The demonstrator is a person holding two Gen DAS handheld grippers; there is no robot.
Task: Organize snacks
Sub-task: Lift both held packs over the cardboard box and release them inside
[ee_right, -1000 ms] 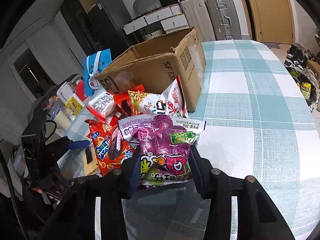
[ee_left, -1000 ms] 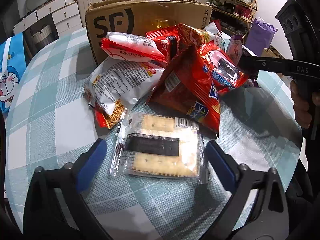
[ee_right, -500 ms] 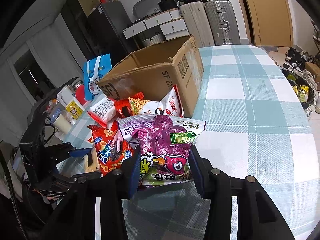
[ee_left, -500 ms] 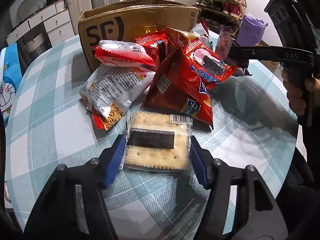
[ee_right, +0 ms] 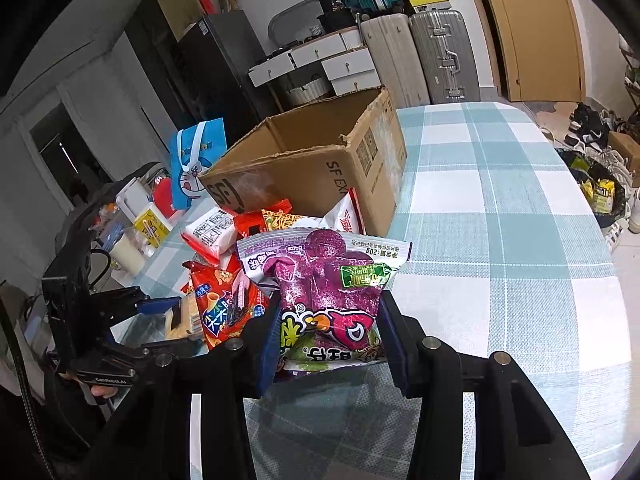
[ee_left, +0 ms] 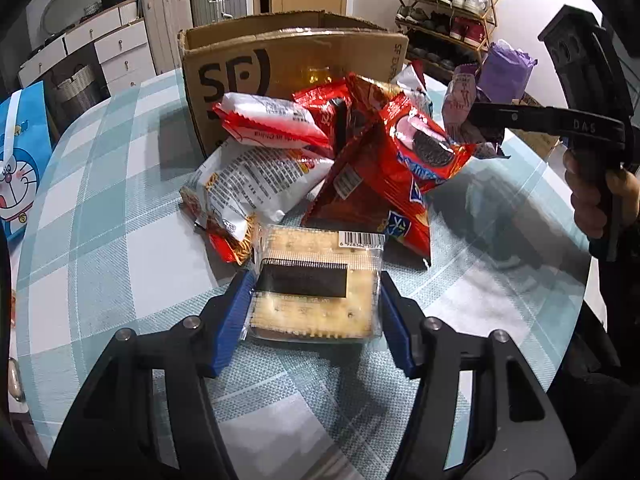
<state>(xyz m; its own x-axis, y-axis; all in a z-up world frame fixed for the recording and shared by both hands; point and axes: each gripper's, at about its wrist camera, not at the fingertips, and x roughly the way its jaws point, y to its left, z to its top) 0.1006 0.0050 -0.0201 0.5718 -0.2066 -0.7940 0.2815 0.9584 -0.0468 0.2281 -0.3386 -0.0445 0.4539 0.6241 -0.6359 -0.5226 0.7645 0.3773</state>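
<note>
My left gripper (ee_left: 314,312) is shut on a clear cracker pack (ee_left: 316,284) with a black label, held just above the table. My right gripper (ee_right: 328,336) is shut on a purple snack bag (ee_right: 324,280) and holds it above the table near the pile; it also shows in the left wrist view (ee_left: 460,100). A pile of snacks lies in front of an open SF cardboard box (ee_left: 288,60): a red cookie bag (ee_left: 404,168), a white noodle bag (ee_left: 256,184) and a red-and-white pack (ee_left: 272,124). The box also shows in the right wrist view (ee_right: 320,164).
The round table has a teal checked cloth (ee_right: 500,216). A blue cartoon bag (ee_left: 16,168) stands at its left edge. Suitcases (ee_right: 420,52) and drawers stand behind the table, and a shoe rack (ee_left: 444,12) stands to the right.
My left gripper closed from wide open onto the cracker pack and lifted it slightly. My right gripper kept hold of the purple bag and rose a little.
</note>
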